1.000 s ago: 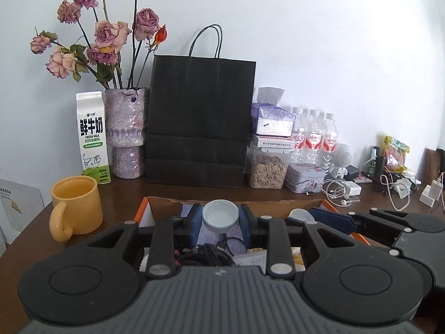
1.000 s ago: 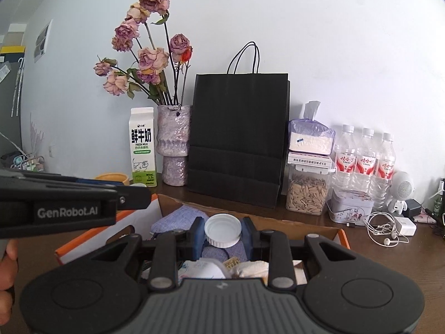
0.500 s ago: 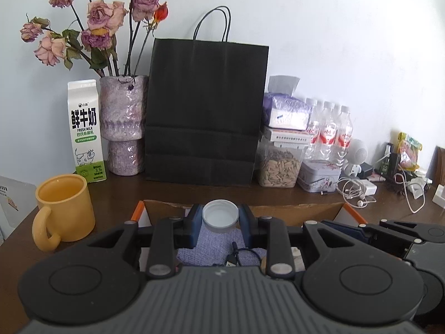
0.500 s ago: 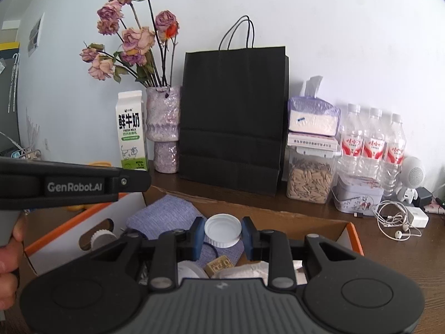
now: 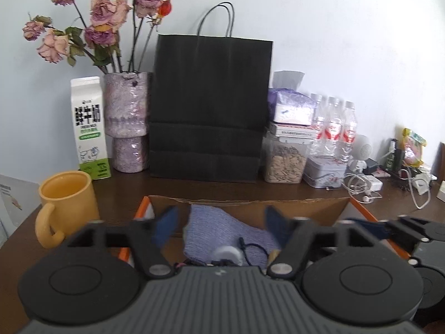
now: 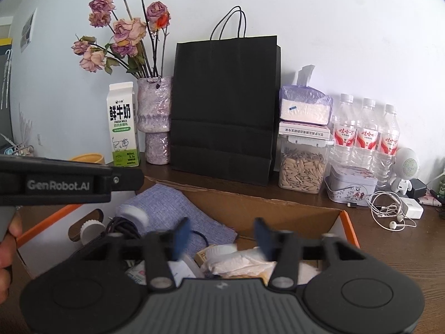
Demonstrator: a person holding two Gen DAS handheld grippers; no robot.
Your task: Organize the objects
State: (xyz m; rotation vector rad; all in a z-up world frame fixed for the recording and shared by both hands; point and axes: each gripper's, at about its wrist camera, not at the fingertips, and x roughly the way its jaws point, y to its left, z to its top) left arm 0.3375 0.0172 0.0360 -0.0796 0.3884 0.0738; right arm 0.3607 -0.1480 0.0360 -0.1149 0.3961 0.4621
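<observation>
Dark brown wood is what you are working over: the table (image 6: pixel 389 247) carries a black paper bag (image 6: pixel 225 105) standing upright against the wall, with a purple vase of dried roses (image 6: pixel 154 122) touching its left side and a milk carton (image 6: pixel 122 125) just beside the vase. In front of the bag lies your cardboard box (image 6: pixel 278 208) with orange outer walls, open at the top. A lilac cloth (image 6: pixel 172 211) is draped inside it toward the far left corner, and a white-capped bottle (image 6: pixel 132 214) lies on the cloth's left edge beside a coil of black cable (image 6: pixel 122 228); crumpled white wrappers (image 6: pixel 236 261) fill the near part of the box. To the right of the bag you have a jar of seeds (image 6: pixel 303 169) under a tissue pack (image 6: pixel 304 108), then three water bottles (image 6: pixel 367 136) behind a small tin (image 6: pixel 351 183). A yellow mug (image 5: pixel 66 206) sits left of the box. Your left gripper (image 5: pixel 222 224) hangs over the box with its blue fingers spread wide and nothing between them. Your right gripper (image 6: pixel 222 236) is likewise held above the box, fingers well apart and empty.
</observation>
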